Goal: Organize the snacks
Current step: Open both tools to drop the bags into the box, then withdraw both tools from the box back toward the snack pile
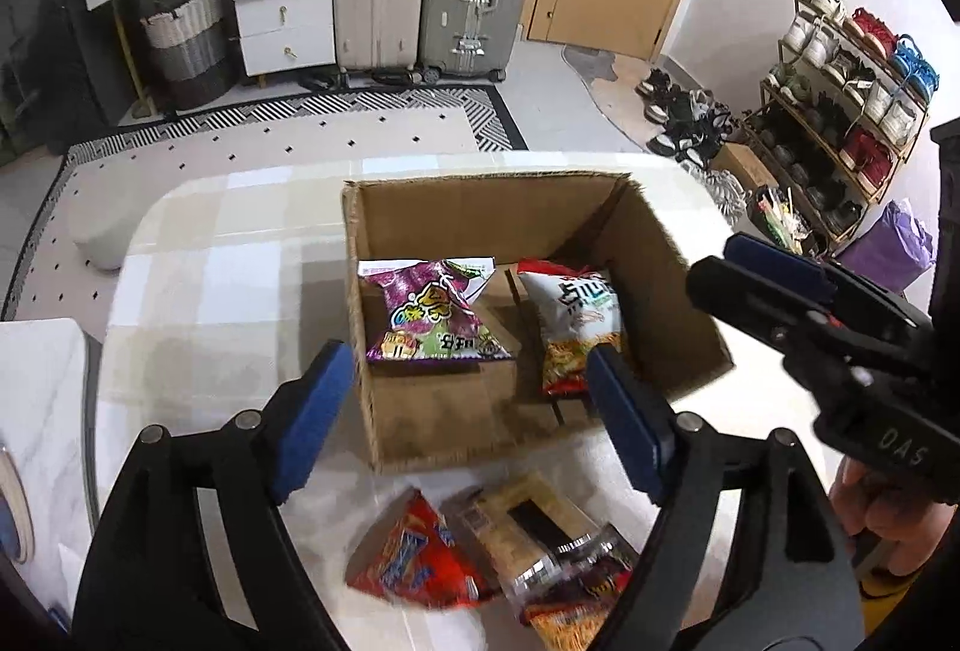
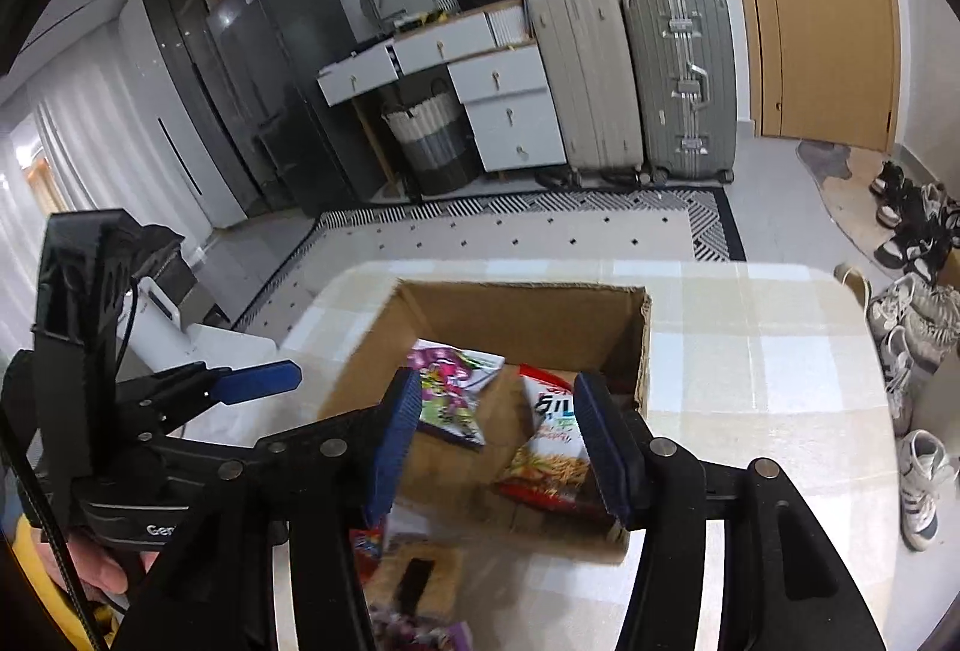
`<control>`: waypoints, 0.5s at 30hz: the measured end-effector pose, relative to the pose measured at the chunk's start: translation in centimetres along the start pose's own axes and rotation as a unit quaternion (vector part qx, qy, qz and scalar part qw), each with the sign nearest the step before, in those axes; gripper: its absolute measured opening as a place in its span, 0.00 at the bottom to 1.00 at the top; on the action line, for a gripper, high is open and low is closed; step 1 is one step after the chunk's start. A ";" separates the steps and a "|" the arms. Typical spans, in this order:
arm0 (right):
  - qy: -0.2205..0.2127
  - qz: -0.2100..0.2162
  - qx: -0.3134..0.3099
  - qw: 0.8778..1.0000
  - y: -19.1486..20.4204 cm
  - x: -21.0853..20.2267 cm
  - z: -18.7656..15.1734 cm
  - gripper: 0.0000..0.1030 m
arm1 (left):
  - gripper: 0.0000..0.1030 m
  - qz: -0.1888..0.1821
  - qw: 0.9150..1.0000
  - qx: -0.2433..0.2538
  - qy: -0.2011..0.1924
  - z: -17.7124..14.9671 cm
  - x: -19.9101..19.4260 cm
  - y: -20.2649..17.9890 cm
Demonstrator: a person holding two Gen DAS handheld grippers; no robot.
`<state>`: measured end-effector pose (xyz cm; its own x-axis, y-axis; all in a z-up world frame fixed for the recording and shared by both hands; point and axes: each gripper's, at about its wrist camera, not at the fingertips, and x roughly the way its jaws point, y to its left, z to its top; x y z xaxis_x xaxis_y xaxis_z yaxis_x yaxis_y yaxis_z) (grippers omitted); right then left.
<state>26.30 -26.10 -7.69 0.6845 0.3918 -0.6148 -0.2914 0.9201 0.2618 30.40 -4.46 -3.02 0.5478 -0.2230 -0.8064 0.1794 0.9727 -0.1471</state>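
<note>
Brown cardboard box (image 1: 480,207), purple snack bag (image 1: 432,312), pale checked tablecloth (image 1: 240,255), blue gripper pads (image 1: 315,417)

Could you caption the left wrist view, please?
Open left gripper above a cardboard box holding two snack bags.

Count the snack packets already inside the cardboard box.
2. A purple packet lies on the left of the box floor, a red-and-white packet on the right. The near wall may hide more.
</note>
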 end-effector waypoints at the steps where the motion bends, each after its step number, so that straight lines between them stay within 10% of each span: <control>1: -0.007 0.003 -0.002 1.000 0.5 -1.3 0.0 0.53 | 0.76 -0.001 1.000 -0.001 -0.004 -0.3 -0.8 -0.1; 15: -0.100 0.028 -0.027 0.994 6.9 -17.2 -3.7 0.73 | 0.78 -0.004 0.996 0.003 -0.088 -7.3 -18.2 -2.9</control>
<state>10.06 -26.48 1.98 0.7836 0.4389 -0.4396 -0.3643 0.8979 0.2472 13.95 -2.78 7.93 0.6809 -0.2385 -0.6924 0.1884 0.9707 -0.1491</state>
